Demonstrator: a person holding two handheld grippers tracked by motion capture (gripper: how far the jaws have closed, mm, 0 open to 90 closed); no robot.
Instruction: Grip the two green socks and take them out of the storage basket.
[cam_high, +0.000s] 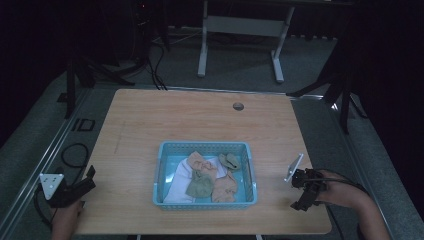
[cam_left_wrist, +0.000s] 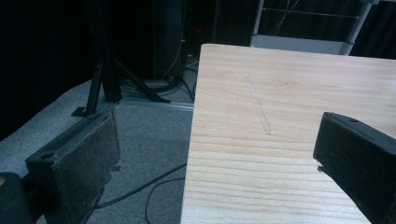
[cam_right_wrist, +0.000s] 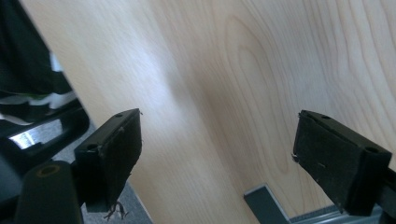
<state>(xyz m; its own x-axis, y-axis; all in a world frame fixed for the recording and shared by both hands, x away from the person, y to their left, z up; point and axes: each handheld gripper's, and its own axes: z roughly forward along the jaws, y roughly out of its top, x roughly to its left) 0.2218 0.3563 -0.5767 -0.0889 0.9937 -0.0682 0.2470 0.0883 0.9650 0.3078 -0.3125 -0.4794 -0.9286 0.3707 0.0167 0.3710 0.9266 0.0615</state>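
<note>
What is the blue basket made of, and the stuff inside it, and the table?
The blue basket looks like plastic: its walls are an even moulded mesh. The crumpled pieces inside look like soft cloth, since they fold and bunch. The table shows pale wood grain, matte; solid wood or a laminate, I can't tell.

Left gripper (cam_high: 89, 177) and right gripper (cam_high: 300, 192): jaws spread, empty.

The high view is dim and a bit grainy — the room behind the wooden table (cam_high: 150, 120) is almost black. In the gripper views the tabletop looks brighter. A soft white shine sits on the wood in the right gripper view — the black jaws up close look a little blurry.
</note>
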